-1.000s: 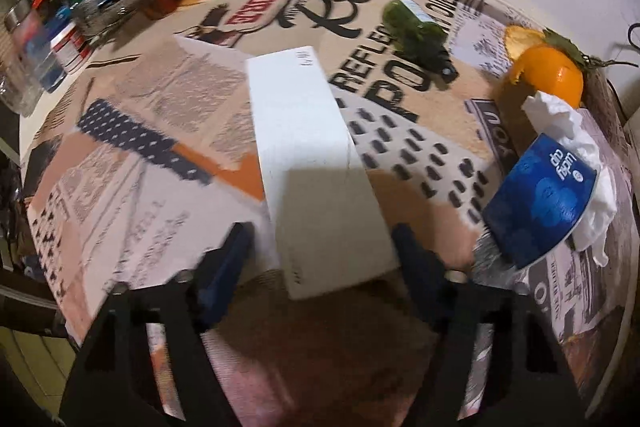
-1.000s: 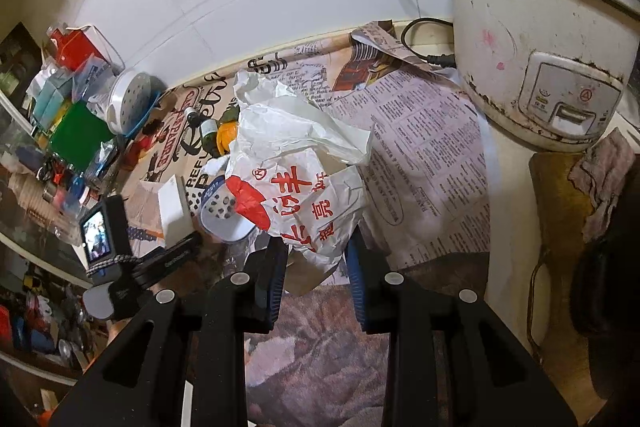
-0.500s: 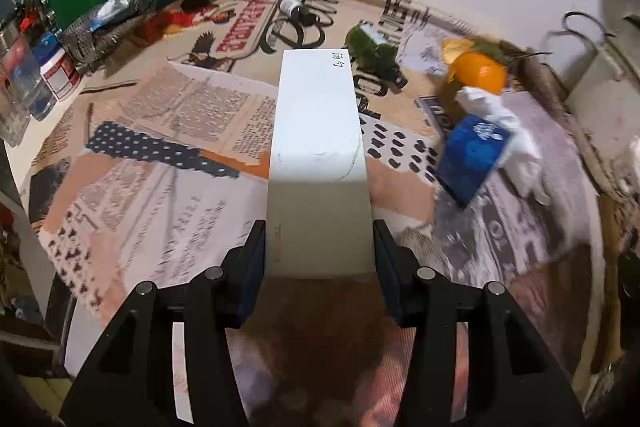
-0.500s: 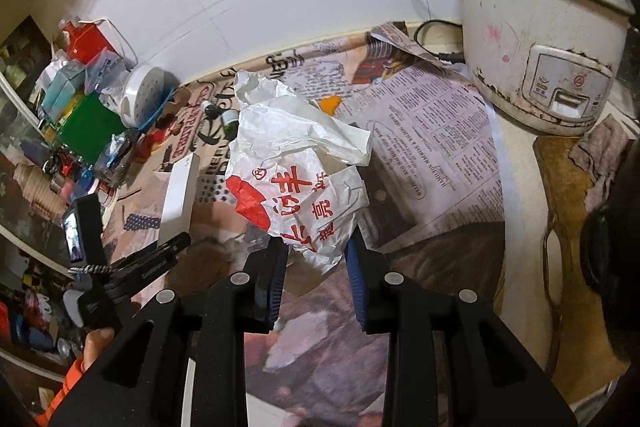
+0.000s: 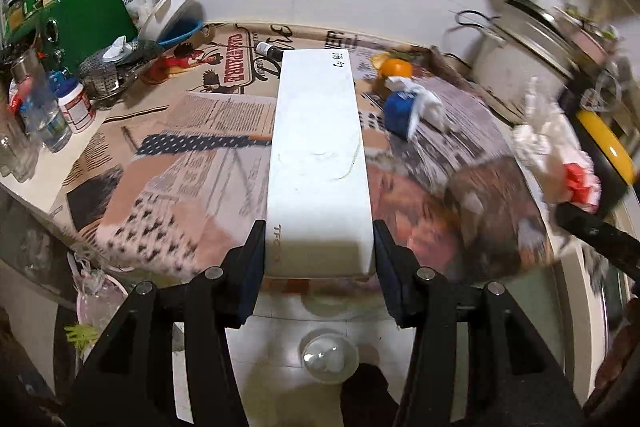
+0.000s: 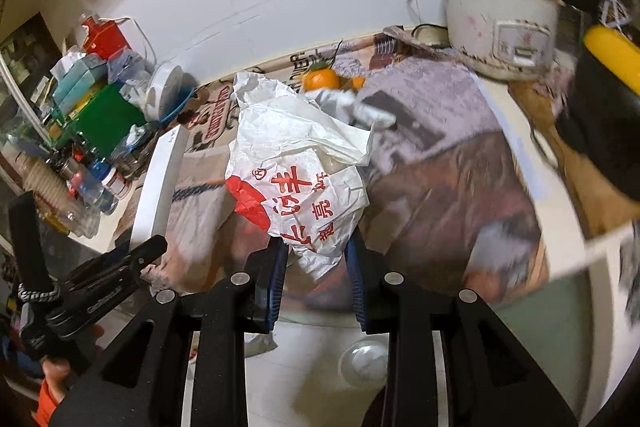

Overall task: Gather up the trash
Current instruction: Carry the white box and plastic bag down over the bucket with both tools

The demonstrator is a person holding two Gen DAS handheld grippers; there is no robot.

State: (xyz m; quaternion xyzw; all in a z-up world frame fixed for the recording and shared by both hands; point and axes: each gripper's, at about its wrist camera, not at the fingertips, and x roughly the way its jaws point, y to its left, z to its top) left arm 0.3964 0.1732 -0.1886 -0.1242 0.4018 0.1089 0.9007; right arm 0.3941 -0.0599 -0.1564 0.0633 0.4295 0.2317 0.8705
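1. Our left claw (image 5: 318, 259) is clamped on one end of a long flat white cardboard box (image 5: 318, 155), held clear above the newspaper-covered counter (image 5: 188, 147).
2. Our right claw (image 6: 316, 275) grips a crumpled white plastic bag with red print (image 6: 300, 179), lifted beside the box.
3. A blue paper cup stuffed with white tissue (image 5: 402, 111) lies on the counter near an orange (image 5: 396, 68).

each camera sits on its own tool and looks forward and down, close over the newspaper-covered table (image 5: 192, 163). both views share the table, the rice cooker (image 6: 500, 15) and the orange (image 5: 395, 68).
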